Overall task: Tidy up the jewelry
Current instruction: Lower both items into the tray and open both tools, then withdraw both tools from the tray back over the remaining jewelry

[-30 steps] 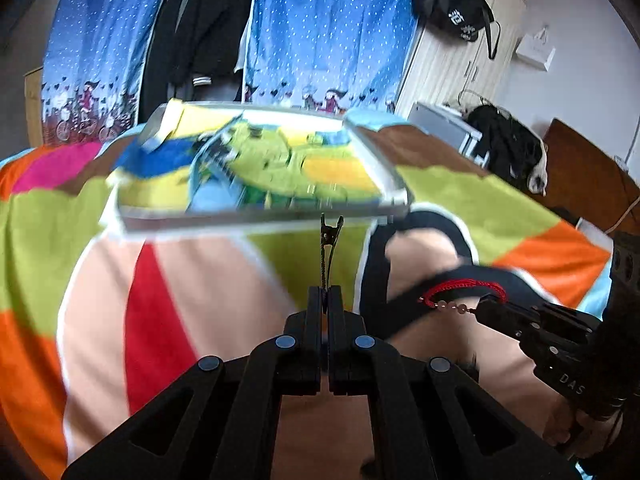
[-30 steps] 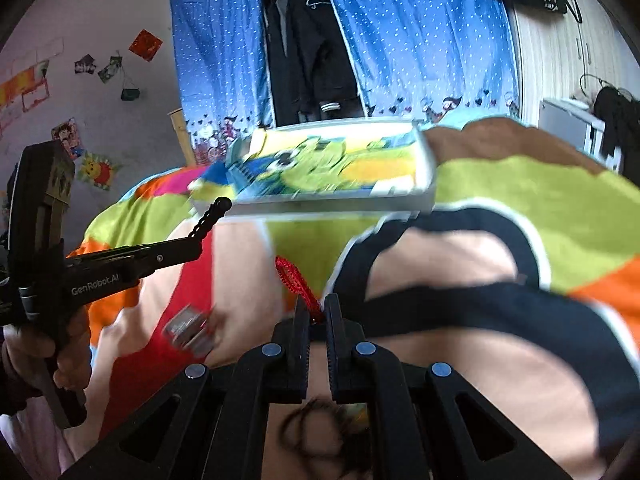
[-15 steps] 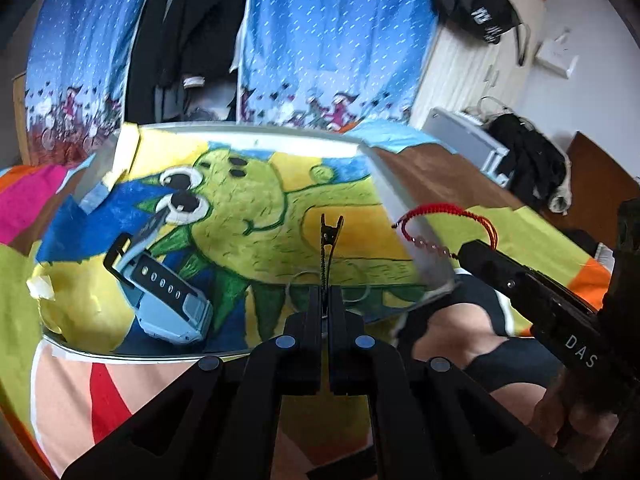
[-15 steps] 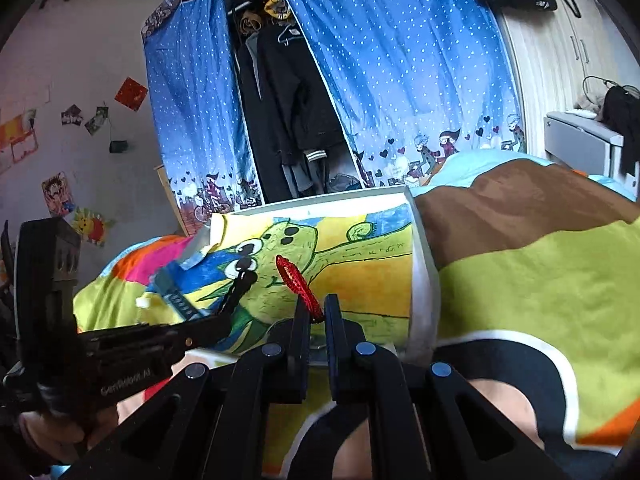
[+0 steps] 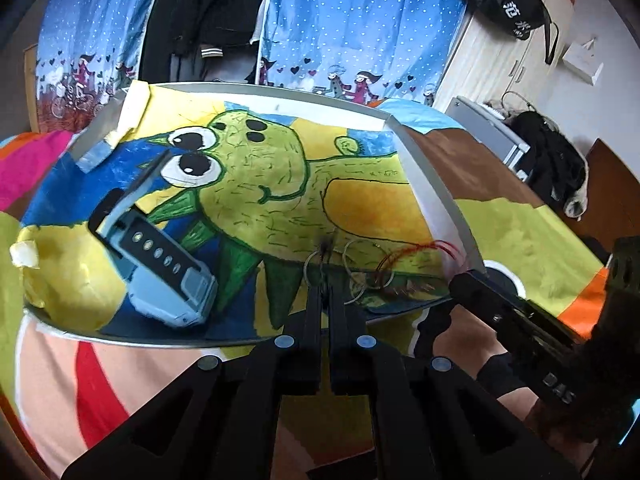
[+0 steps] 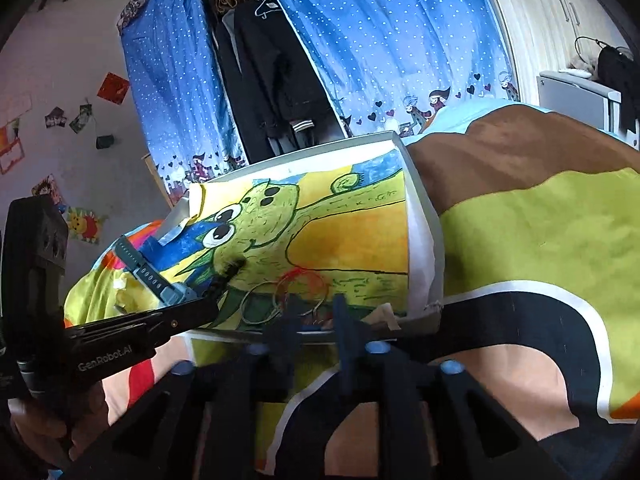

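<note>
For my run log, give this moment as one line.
left gripper: shut on black clip, over tray | right gripper: open | red bracelet: in tray

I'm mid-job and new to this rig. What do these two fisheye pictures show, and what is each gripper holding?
No robot arm here: a person holds a two-finger gripper in each hand, each with a camera looking along its fingers. One picture is from the left gripper, the other from the right gripper. On the bedspread sits a tray lined with a cartoon drawing, holding a watch, metal rings and a red bracelet. The left gripper is shut on what looks like a black clip. The right is open, holding nothing.
</note>
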Available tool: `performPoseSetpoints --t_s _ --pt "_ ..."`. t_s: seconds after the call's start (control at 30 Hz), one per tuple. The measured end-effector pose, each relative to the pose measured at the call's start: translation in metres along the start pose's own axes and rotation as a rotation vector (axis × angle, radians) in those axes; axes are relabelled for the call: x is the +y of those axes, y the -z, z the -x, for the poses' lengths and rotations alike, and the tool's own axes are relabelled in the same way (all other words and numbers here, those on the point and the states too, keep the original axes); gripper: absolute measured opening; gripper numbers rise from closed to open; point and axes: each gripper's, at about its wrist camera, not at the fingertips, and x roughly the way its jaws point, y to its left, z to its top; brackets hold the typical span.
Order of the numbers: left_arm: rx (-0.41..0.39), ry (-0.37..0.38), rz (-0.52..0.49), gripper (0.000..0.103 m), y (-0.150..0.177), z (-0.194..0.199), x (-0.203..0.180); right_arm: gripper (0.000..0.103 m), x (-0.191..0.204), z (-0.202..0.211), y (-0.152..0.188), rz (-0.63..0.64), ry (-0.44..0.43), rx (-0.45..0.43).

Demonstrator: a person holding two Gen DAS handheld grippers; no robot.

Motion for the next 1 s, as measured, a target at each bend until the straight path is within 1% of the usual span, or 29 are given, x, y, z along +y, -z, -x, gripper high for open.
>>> performPoseSetpoints --t_s 0.03,0.07,0.1,0.13,0.17,0.23,0.27,0.3,0.33,0.37,0.4,0.43,0.5,0.53,0.57,0.6,0.73,0.83,0.87,1.0 --pt "0.0 -0.017 -0.007 0.008 0.001 0.003 -0.001 0.034 0.002 0.004 0.0 0.004 0.001 -0.006" --pt "-0.004 -0.022 -0.008 0.012 0.003 0.006 -0.001 0.044 0.004 0.008 0.0 0.009 0.011 -0.012" --pt "-0.011 -0.026 -0.006 0.023 0.004 0.01 -0.001 0.052 0.005 0.01 0.0 0.015 0.023 -0.016" --pt "-0.019 -0.029 0.0 0.036 0.004 0.014 -0.001 0.053 0.006 0.015 0.0 0.022 0.034 -0.022" --pt "-0.034 -0.033 0.012 0.04 0.004 0.019 0.0 0.053 0.006 0.02 0.0 0.026 0.039 -0.026" --pt "-0.069 -0.02 0.042 0.041 0.006 0.036 0.002 0.054 0.007 0.032 -0.001 0.026 0.054 -0.03" --pt "-0.074 -0.021 0.047 0.042 0.006 0.04 0.001 0.057 0.008 0.038 -0.002 0.029 0.06 -0.035" --pt "-0.084 -0.026 0.052 0.045 0.006 0.049 0.0 0.064 0.01 0.044 -0.002 0.034 0.065 -0.044" --pt "-0.1 -0.029 0.053 0.054 0.007 0.059 -0.001 0.067 0.013 0.055 -0.002 0.041 0.073 -0.061" --pt "-0.121 -0.029 0.052 0.058 0.008 0.069 -0.004 0.074 0.015 0.063 -0.003 0.045 0.076 -0.074" --pt "-0.145 -0.027 0.049 0.065 0.01 0.08 -0.007 0.079 0.019 0.073 -0.003 0.051 0.078 -0.092" --pt "-0.16 -0.026 0.045 0.074 0.01 0.088 -0.009 0.081 0.023 0.083 -0.004 0.057 0.076 -0.107" --pt "-0.218 -0.022 0.037 0.082 0.013 0.114 -0.014 0.087 0.034 0.1 -0.004 0.075 0.078 -0.13" --pt "-0.241 -0.024 0.034 0.083 0.015 0.125 -0.016 0.091 0.037 0.107 -0.004 0.079 0.078 -0.139" --pt "-0.267 -0.027 0.029 0.083 0.017 0.138 -0.019 0.098 0.042 0.117 -0.003 0.083 0.076 -0.156" --pt "-0.293 -0.03 0.023 0.084 0.02 0.15 -0.021 0.103 0.046 0.127 -0.001 0.084 0.074 -0.172" --pt "-0.386 -0.027 -0.006 0.085 0.034 0.199 -0.027 0.103 0.067 0.166 0.007 0.099 0.04 -0.233" --pt "-0.435 -0.026 -0.026 0.085 0.051 0.234 -0.031 0.103 0.085 0.193 0.017 0.126 0.014 -0.273" --pt "-0.451 -0.029 -0.036 0.085 0.06 0.249 -0.032 0.103 0.091 0.201 0.021 0.134 0.019 -0.285" --pt "-0.492 -0.046 -0.062 0.085 0.088 0.287 -0.034 0.103 0.11 0.226 0.04 0.152 0.04 -0.32"
